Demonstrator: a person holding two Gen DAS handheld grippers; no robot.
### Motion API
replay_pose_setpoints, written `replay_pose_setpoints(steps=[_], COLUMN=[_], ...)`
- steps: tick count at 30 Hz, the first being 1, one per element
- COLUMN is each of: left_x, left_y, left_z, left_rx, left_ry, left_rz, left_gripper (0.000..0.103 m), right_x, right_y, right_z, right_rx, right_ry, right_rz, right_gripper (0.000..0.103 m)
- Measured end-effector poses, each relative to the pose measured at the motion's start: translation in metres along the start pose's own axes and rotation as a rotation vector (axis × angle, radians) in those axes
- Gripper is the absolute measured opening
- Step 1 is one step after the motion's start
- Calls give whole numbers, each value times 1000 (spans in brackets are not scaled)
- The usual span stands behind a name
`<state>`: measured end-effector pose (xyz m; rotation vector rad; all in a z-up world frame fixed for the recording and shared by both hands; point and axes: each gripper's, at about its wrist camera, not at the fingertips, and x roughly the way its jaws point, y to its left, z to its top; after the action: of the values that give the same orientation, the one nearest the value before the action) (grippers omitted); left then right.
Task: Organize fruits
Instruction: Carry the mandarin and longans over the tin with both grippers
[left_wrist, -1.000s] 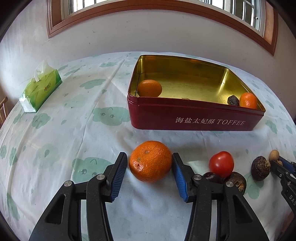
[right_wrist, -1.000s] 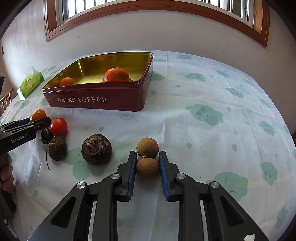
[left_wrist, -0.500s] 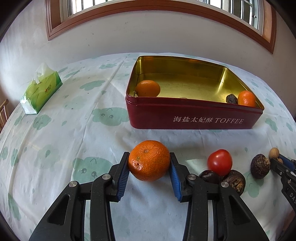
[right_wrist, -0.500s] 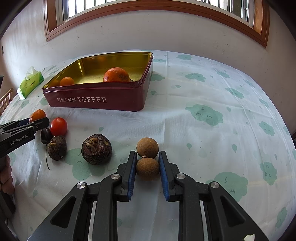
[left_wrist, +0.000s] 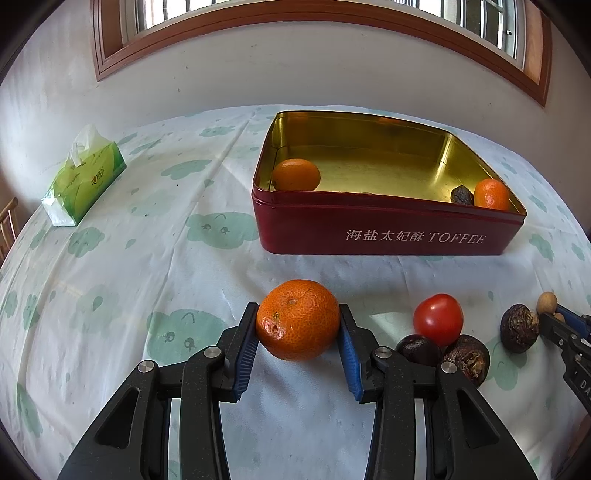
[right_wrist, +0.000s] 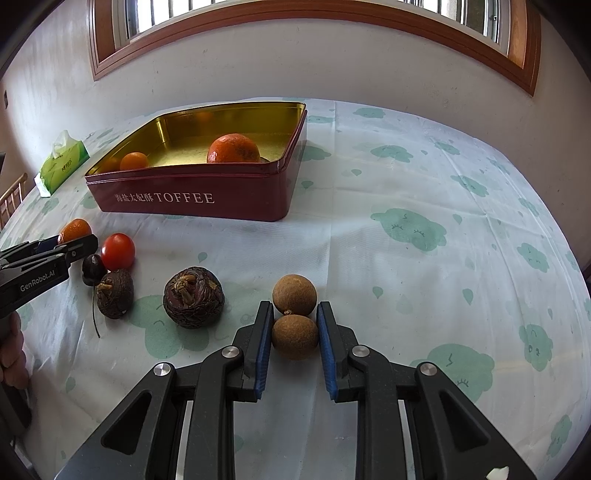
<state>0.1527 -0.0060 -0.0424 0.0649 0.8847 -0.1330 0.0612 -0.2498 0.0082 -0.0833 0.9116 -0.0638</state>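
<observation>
My left gripper (left_wrist: 298, 325) is shut on a large orange (left_wrist: 297, 319) and holds it just above the tablecloth, in front of the red toffee tin (left_wrist: 384, 232). The tin holds two oranges (left_wrist: 296, 174) (left_wrist: 491, 194) and a dark fruit (left_wrist: 461, 195). My right gripper (right_wrist: 294, 325) is shut on a brown longan (right_wrist: 294, 336); a second longan (right_wrist: 294, 294) touches it just beyond. The tin (right_wrist: 199, 197) stands to the far left in the right wrist view.
A red tomato (left_wrist: 438, 319), a dark cherry (left_wrist: 418, 350) and two wrinkled dark fruits (left_wrist: 467, 359) (left_wrist: 519, 327) lie on the cloth between the grippers. A green tissue pack (left_wrist: 83, 181) lies at the far left. A wall with a window is behind the table.
My left gripper has closed on the large orange and lifted it slightly. My right gripper has stayed shut on the longan without moving.
</observation>
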Motion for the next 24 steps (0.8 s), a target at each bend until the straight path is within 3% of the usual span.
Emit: replay_pose_setpoints(steps=[9,24], left_x=[-9,-41], left_y=[-2,-5], left_z=[-5,3], left_rx=[-2,-1], left_ry=[11,-44], left_rz=[-25,-40], left_gripper=[42,42], right_x=[-8,-30], right_y=[4,24], right_z=[7,35], right_rx=[-6,-55], right_ry=[-6,-70], right_rz=[17,62], right_gripper=[22,22])
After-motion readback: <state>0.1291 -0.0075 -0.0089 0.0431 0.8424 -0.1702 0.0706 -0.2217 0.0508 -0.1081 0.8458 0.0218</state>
